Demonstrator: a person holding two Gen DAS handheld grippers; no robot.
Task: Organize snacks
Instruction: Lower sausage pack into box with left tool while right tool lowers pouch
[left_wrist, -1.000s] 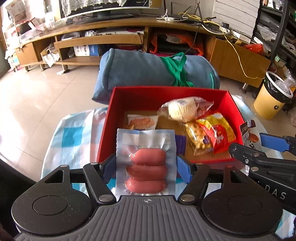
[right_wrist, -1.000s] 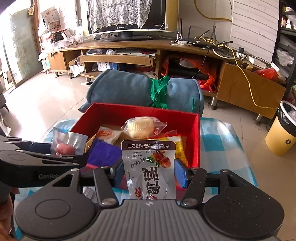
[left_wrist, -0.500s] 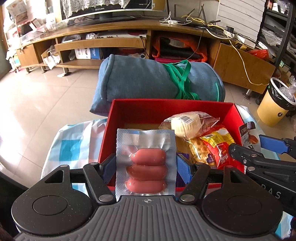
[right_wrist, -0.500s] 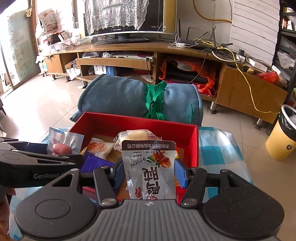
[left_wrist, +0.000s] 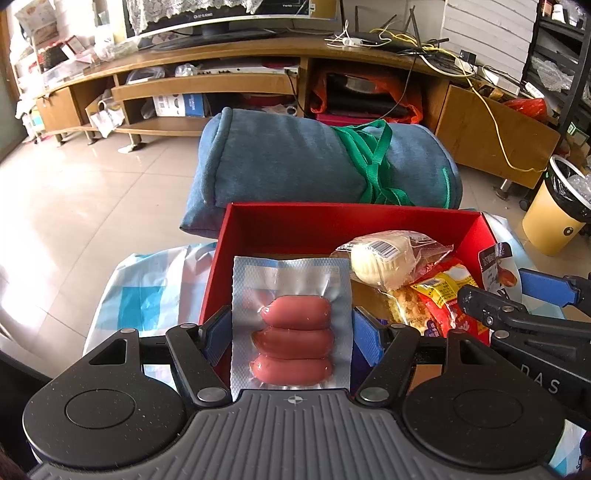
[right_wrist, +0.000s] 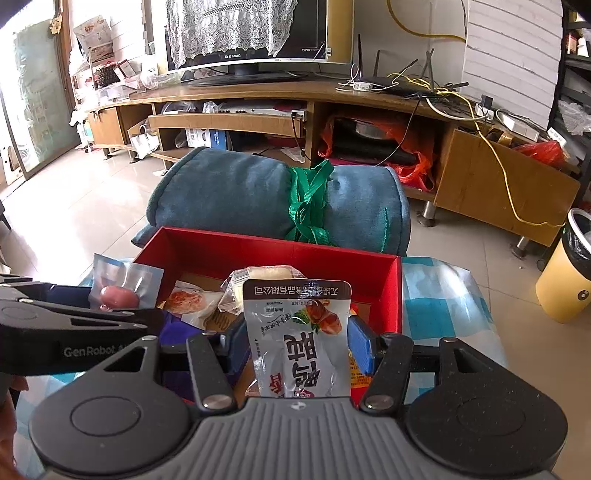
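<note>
A red box stands on a blue-checked cloth and holds several snacks: a wrapped bun, a red-yellow chip bag and a small orange packet. My left gripper is shut on a vacuum pack of three sausages, held over the box's near left edge. My right gripper is shut on a grey-white snack pouch, held over the box's near right part. Each gripper shows at the edge of the other's view.
A rolled blue blanket tied with a green strap lies just behind the box. Behind it are a tiled floor and a long wooden TV stand. A yellow bin stands at the right.
Both grippers have drawn back and risen a little with their packs still held; the box now looks lower and farther in both views.
</note>
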